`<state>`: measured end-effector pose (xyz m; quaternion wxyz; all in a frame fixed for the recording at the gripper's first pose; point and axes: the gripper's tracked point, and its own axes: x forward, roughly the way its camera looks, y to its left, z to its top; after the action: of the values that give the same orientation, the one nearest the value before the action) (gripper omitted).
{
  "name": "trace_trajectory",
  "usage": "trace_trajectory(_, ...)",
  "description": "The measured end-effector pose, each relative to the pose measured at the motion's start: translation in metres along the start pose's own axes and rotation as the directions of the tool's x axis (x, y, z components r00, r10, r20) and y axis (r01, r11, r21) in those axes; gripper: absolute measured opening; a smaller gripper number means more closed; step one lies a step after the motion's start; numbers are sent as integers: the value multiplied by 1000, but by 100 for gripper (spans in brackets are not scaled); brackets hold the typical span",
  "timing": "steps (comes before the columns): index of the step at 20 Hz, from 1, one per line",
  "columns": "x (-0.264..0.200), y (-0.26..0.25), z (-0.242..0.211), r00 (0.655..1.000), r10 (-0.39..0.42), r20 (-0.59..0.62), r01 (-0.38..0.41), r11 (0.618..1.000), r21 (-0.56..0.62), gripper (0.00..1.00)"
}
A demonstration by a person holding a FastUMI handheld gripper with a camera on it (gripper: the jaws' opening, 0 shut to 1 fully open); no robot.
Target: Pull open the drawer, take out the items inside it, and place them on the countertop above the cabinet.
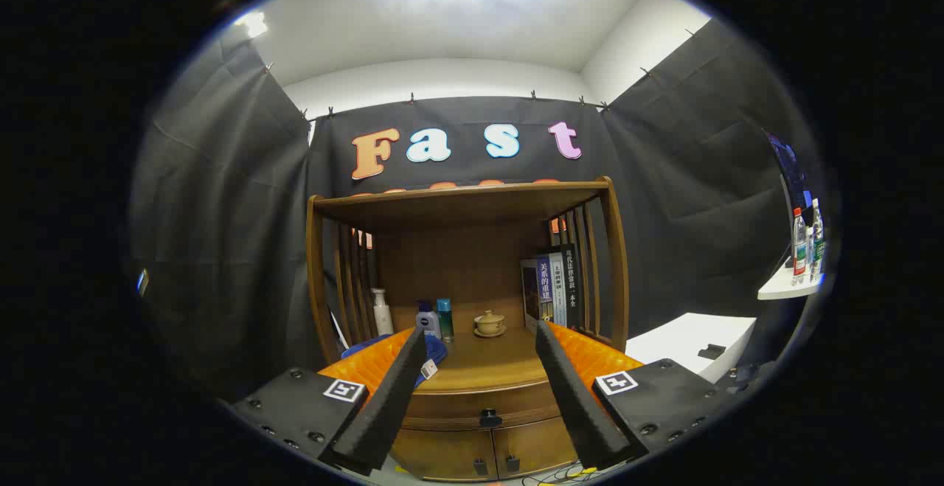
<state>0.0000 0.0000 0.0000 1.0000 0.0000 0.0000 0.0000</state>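
Nearest the camera, the gripper [481, 338] points at a wooden cabinet [472, 397], its jaws spread wide apart with nothing between them. One finger [391, 397] crosses in front of a blue item [435, 357] lying on the bench [487, 368], so most of that item is hidden; a small white tag hangs from it, too small to read. Between the fingers and below the bench edge sits the drawer [472, 405], closed, with a dark knob [490, 418] at its middle. Under it two cabinet doors [487, 453] show, their lower parts cut off.

Farther back on the bench stand a white pump bottle [381, 312], a smaller white bottle with a blue cap [427, 318] and a teal bottle [445, 318]; their labels cannot be made out. A lidded tan cup on a saucer [489, 322] sits near the middle. Several upright books [553, 288] lean against the slatted side rail; their spines carry Chinese writing, mostly too small to read reliably. An upper shelf [464, 197] roofs the bench. Off to the side, water bottles [805, 246] stand on a white ledge [785, 288], partly cut off.
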Motion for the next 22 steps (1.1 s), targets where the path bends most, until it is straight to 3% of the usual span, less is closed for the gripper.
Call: trace_trajectory(22,1,14,-9,1000,22,-16,-22,1000,-5,98)
